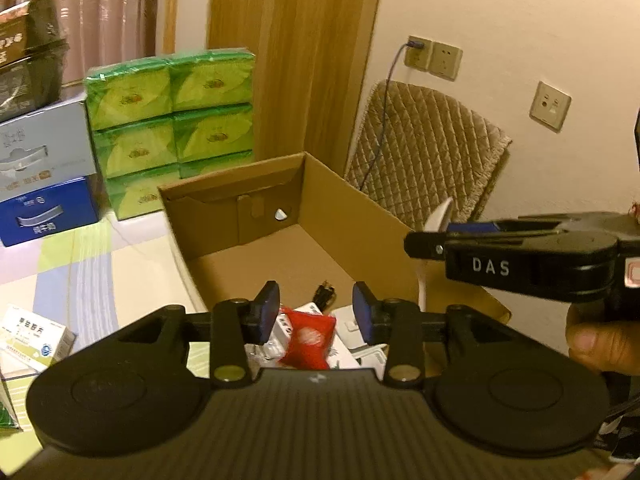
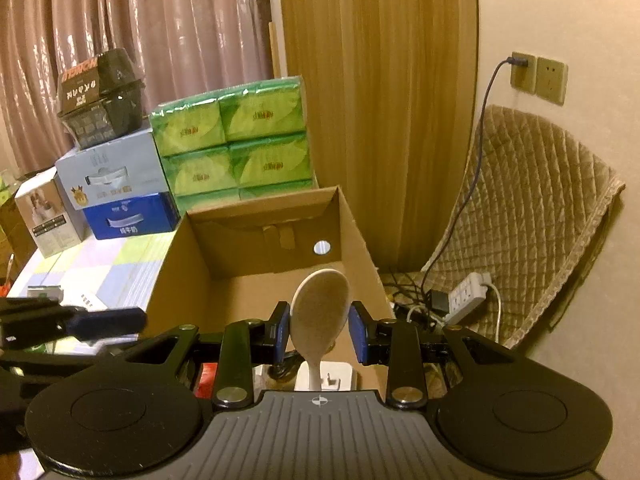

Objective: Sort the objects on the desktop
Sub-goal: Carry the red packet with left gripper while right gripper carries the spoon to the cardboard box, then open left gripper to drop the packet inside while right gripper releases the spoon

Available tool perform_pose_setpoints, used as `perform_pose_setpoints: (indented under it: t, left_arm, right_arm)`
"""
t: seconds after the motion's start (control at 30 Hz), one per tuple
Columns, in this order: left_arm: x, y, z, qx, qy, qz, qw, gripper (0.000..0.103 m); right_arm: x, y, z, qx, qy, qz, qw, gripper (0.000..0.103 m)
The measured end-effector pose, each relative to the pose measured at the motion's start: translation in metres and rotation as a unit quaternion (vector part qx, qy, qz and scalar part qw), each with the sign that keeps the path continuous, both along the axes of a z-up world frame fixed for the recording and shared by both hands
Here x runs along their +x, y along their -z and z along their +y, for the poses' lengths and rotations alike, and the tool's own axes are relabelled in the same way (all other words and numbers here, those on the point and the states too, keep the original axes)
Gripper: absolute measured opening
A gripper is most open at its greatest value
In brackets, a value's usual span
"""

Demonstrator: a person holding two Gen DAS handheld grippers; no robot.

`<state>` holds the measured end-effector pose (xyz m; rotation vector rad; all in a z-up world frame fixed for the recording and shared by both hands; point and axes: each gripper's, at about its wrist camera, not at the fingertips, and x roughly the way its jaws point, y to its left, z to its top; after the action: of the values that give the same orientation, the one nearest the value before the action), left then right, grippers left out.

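Note:
An open cardboard box (image 1: 340, 216) stands on the table, also in the right wrist view (image 2: 192, 264). Inside it lie a red packet (image 1: 310, 338), white items and a black plug. My left gripper (image 1: 316, 312) is open and empty above the box's near end, with the red packet seen between its fingers. My right gripper (image 2: 320, 332) is over the box with a pale wooden spoon (image 2: 320, 308) between its blue pads; the pads stand a little apart from the spoon's bowl. The right gripper also shows in the left wrist view (image 1: 424, 240), side on, with the spoon (image 1: 436, 216).
Green tissue packs (image 2: 236, 144), blue and grey boxes (image 2: 116, 188) and a black container (image 2: 100, 92) stand behind the box. A small medicine box (image 1: 32, 336) lies at the left on the checked tablecloth (image 1: 80, 264). A quilted chair (image 2: 528, 216), power strip (image 2: 468, 292) and cables are on the right.

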<state>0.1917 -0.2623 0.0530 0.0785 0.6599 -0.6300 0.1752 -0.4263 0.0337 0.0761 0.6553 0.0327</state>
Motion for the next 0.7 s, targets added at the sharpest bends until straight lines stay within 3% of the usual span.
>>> perform_pose_setpoints:
  t: [0.13,0.23,0.27,0.33,0.37,0.57,0.7]
  left_arm:
    - [-0.002,-0.003,0.021,-0.012,-0.026,-0.003,0.9996,0.044]
    - [-0.004,-0.006,0.035,-0.013,-0.042,-0.005,0.999,0.046]
    - [-0.005,-0.007,0.039,-0.011,-0.045,-0.005,0.9989,0.046]
    - [-0.008,-0.008,0.047,-0.008,-0.052,-0.009,0.9986,0.049]
    - [-0.009,-0.009,0.051,-0.008,-0.054,-0.011,0.9984,0.049]
    - [-0.018,-0.013,0.074,-0.014,-0.076,-0.014,0.9969,0.056]
    - [-0.025,-0.012,0.085,-0.009,-0.087,-0.013,0.9961,0.06]
  right_arm:
    - [0.007,0.005,0.006,0.001,-0.01,0.013,1.0,0.029]
    - [0.012,0.008,0.011,0.005,-0.017,0.019,1.0,0.031]
    - [0.013,0.008,0.012,0.007,-0.017,0.02,1.0,0.033]
    - [0.013,0.008,0.013,0.017,-0.015,0.017,1.0,0.056]
    - [0.011,0.007,0.013,0.02,-0.014,0.011,1.0,0.06]
    - [0.0,0.0,0.013,0.024,-0.004,-0.004,1.0,0.064]
    - [-0.01,-0.005,0.016,0.032,0.001,-0.008,0.999,0.073]
